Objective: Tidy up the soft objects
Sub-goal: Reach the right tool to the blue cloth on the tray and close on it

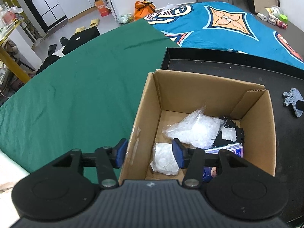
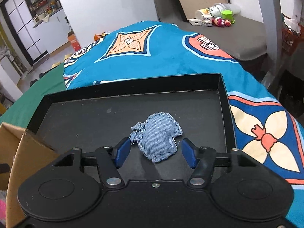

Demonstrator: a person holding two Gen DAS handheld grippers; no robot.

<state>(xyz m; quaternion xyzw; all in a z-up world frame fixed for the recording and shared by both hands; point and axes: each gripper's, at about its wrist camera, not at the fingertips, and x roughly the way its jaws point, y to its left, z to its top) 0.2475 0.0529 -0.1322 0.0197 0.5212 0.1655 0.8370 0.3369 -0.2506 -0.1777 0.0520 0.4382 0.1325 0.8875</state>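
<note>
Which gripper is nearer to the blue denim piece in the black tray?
Right. The right gripper is open with the denim piece between its fingers. The left gripper is open over the cardboard box, away from it.

From our left wrist we look down, close, into the box (image 1: 209, 102) beside the tray (image 1: 218, 57); our right wrist faces that tray (image 2: 133, 89) closely, sharing box (image 2: 28, 152) and denim patch (image 2: 159, 136).

A lived-in home: patterned blue bedspread (image 2: 167, 60), yellow slippers (image 1: 94, 22) and a cupboard (image 1: 47, 5).
</note>
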